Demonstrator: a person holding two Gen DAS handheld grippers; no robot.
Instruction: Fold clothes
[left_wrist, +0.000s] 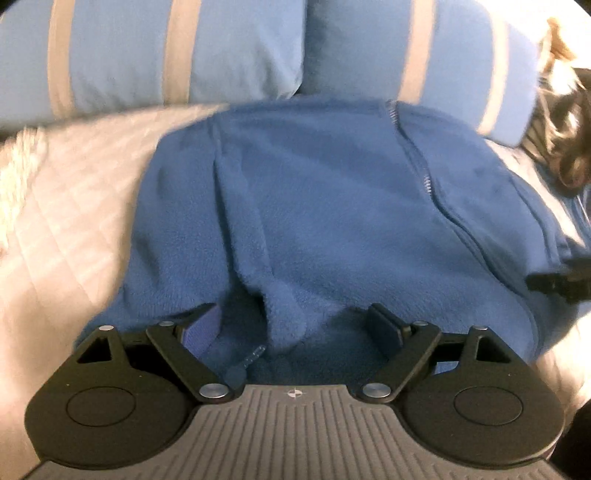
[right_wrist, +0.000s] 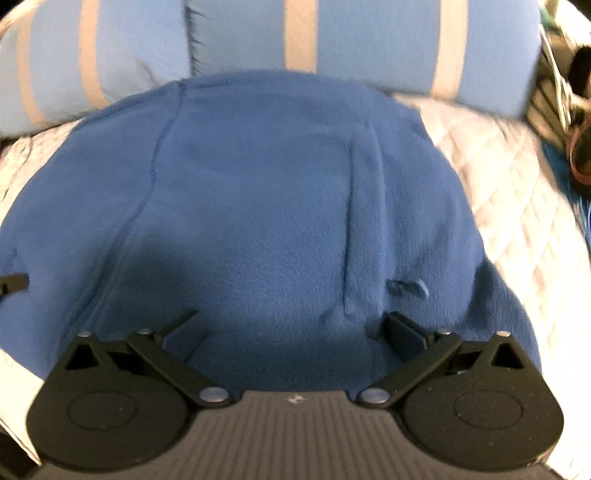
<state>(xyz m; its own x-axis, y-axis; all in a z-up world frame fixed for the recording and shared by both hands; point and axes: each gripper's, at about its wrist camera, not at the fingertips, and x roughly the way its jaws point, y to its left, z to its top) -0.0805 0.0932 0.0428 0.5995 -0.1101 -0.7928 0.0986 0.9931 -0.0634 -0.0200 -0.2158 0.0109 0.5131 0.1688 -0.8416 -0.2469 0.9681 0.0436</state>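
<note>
A blue fleece zip jacket (left_wrist: 314, 206) lies spread on a white quilted bed cover (left_wrist: 66, 229). Its zipper (left_wrist: 421, 162) runs down the right part of the left wrist view. My left gripper (left_wrist: 295, 325) is open, low over the jacket's near edge, with a fold of fleece and a zip pull (left_wrist: 251, 358) between the fingers. My right gripper (right_wrist: 295, 328) is open over the near edge of the jacket (right_wrist: 258, 206), with fleece between the fingers. A pocket zip pull (right_wrist: 410, 288) lies just beyond its right finger. The right gripper's tip (left_wrist: 554, 284) shows at the jacket's right edge.
Two light-blue pillows with beige stripes (left_wrist: 177, 51) (right_wrist: 369, 44) stand behind the jacket. The white quilted cover (right_wrist: 517, 206) extends on both sides. Dark cluttered items (left_wrist: 569, 122) lie off the bed's right side. A fringed white throw (left_wrist: 18, 177) lies at far left.
</note>
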